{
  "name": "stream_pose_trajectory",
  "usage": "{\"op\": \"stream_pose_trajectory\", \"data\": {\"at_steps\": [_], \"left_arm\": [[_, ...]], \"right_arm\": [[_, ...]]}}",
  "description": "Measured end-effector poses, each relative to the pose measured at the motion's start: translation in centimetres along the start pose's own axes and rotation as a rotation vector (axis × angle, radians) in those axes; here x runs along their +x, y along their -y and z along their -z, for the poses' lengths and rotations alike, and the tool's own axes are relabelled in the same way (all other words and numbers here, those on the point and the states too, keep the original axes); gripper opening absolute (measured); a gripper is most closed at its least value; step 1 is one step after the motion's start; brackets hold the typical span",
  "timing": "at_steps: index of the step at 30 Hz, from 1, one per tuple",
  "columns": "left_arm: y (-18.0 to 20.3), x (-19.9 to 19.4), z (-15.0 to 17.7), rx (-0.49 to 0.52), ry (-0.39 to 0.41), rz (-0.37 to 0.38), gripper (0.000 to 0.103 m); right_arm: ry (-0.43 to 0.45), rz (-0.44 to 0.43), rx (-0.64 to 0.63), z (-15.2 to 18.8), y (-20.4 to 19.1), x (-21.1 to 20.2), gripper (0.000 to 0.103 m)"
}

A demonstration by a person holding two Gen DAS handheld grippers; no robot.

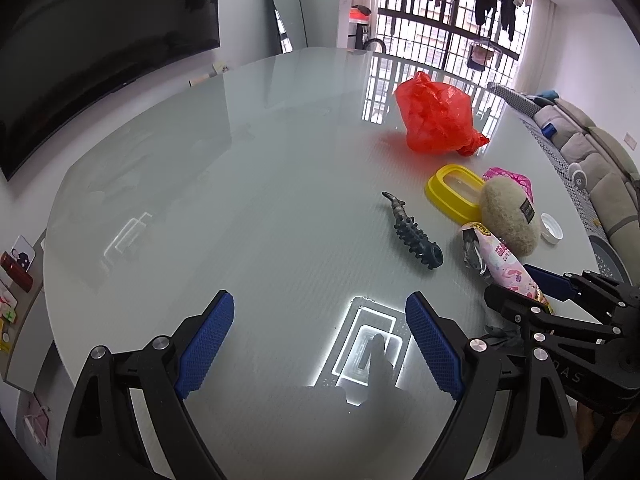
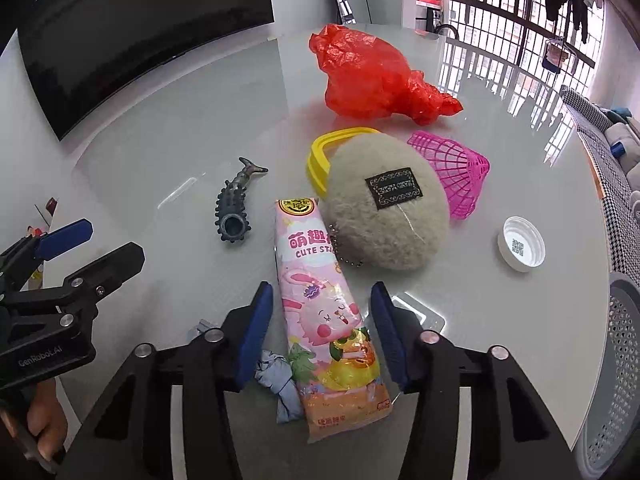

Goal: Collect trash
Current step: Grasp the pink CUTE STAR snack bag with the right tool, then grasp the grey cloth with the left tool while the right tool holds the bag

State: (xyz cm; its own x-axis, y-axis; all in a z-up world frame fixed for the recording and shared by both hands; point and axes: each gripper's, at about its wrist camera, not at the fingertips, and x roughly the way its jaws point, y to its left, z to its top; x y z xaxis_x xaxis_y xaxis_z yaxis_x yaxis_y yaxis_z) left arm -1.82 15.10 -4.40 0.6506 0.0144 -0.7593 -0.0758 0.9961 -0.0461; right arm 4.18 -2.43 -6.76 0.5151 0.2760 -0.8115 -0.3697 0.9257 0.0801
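Right wrist: right gripper straddles snack wrapper, untouched.

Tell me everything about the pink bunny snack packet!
The pink snack packet is a long, shiny plastic wrapper printed with a cartoon bunny, a gold round seal at its far end and orange at its near end. It lies flat on the glass table, lengthwise between the blue pads of the right gripper, which do not visibly press it. A crumpled grey scrap lies against its left side. Its far end lies right beside the fuzzy beige pouch.
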Motion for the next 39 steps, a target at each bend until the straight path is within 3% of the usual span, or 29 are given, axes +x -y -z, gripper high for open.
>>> {"op": "stream_pose_trajectory", "data": {"at_steps": [5,15,31,39], "left_arm": [[0.2,0.0,-0.1,0.001,0.002,0.004,0.086],[0.7,-1.0,-0.4,0.012,0.016,0.011,0.086],[7.9,-0.5,0.5,0.123,-0.028,0.139,0.088],[9.8,1.1,1.7,0.125,-0.066,0.109,0.088]], "right_arm": [[0.006,-0.026,-0.015,0.1,-0.3,-0.5,0.032],[0.108,-0.05,0.006,0.4,0.1,-5.1,0.031],[0.143,0.015,0.211,6.3,7.3,-10.6,0.031],[0.142,0.011,0.267,8.5,9.5,-11.1,0.031]]}}
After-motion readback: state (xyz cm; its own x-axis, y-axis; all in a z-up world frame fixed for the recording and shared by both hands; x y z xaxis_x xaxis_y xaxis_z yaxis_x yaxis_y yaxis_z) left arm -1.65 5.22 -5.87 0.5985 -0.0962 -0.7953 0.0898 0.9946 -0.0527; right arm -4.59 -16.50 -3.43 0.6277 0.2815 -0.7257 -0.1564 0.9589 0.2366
